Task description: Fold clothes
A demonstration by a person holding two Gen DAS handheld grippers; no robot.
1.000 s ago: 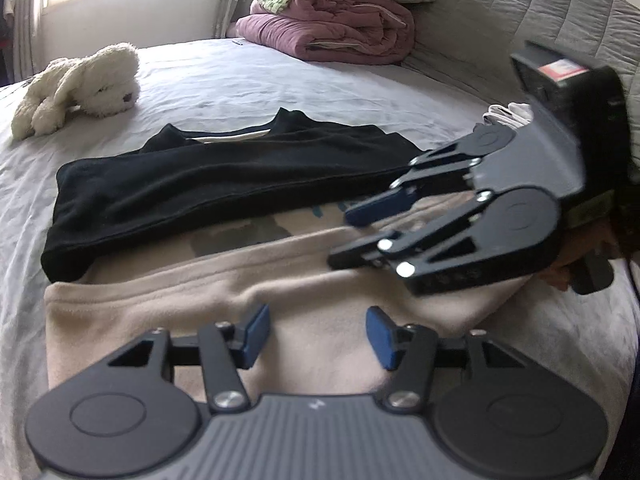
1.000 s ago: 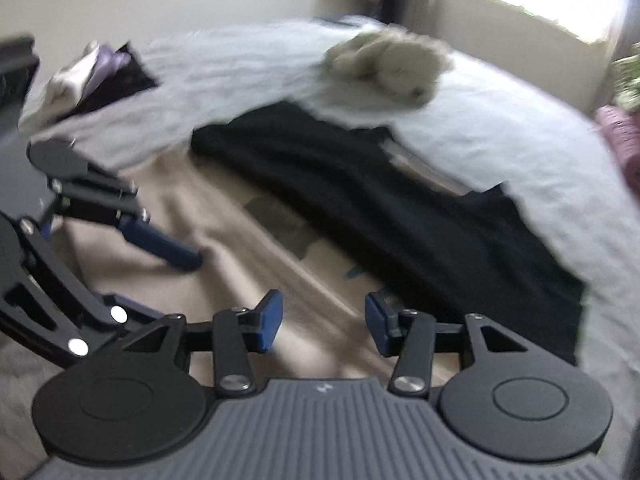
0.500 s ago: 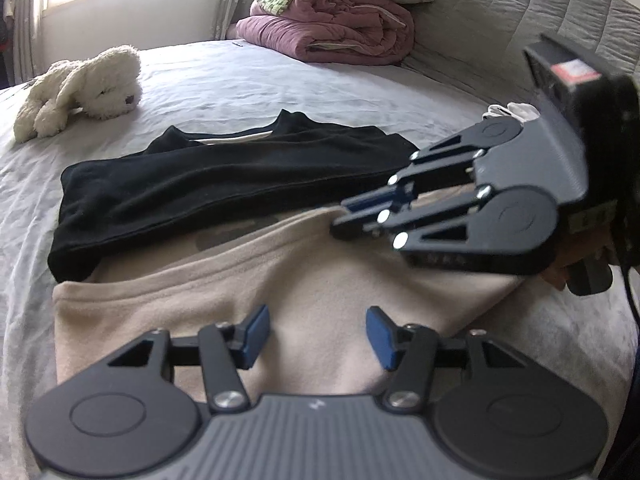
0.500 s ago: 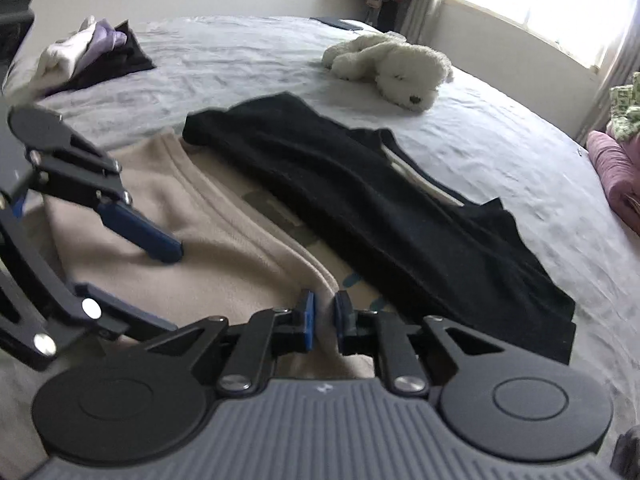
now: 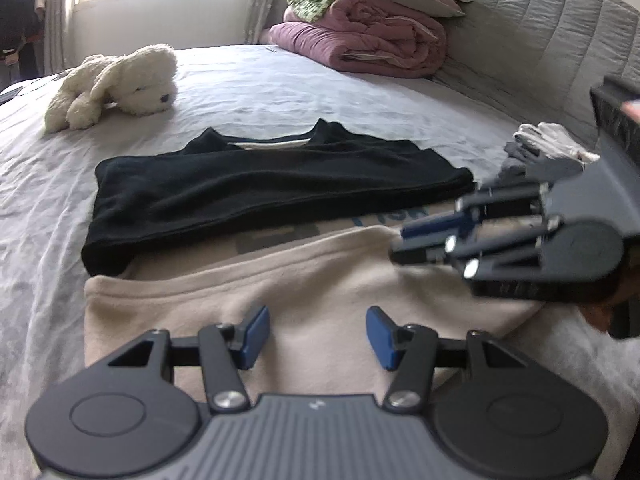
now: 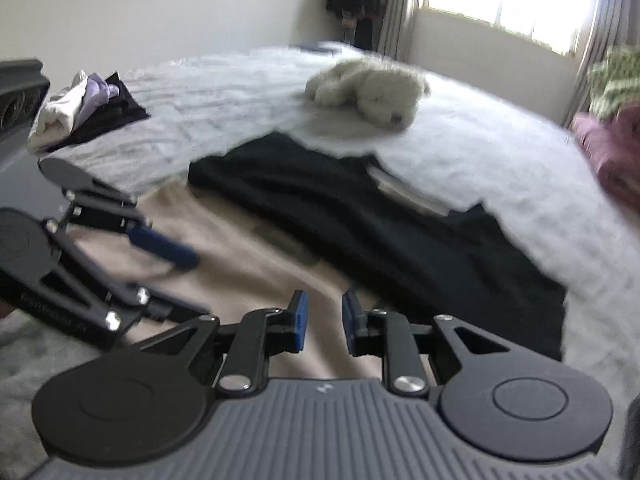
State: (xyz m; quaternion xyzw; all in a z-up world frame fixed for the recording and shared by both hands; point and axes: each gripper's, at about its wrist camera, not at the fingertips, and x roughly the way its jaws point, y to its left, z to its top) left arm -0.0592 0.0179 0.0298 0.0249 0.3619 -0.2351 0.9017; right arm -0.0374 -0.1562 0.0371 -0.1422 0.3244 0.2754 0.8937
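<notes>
A beige garment [image 5: 304, 304] lies folded on the grey bed, with a folded black shirt [image 5: 264, 192] just beyond it. My left gripper [image 5: 316, 336] is open and empty, low over the beige garment's near edge. My right gripper [image 6: 323, 318] has its jaws a small gap apart with nothing between them, above the beige garment [image 6: 240, 248] near the black shirt [image 6: 400, 240]. It also shows blurred at the right of the left wrist view [image 5: 404, 246]. The left gripper shows at the left of the right wrist view [image 6: 176, 276].
A white plush dog [image 5: 116, 84] lies farther back on the bed. Pink and green folded bedding [image 5: 368, 36] is stacked by the quilted headboard [image 5: 552, 40]. Small clothes piles sit at the bed's edges [image 5: 548, 148] [image 6: 84, 112].
My right gripper shut on the beige garment's edge half a second ago, then opened a little and pulled back to the right. The left gripper stayed open and in place.
</notes>
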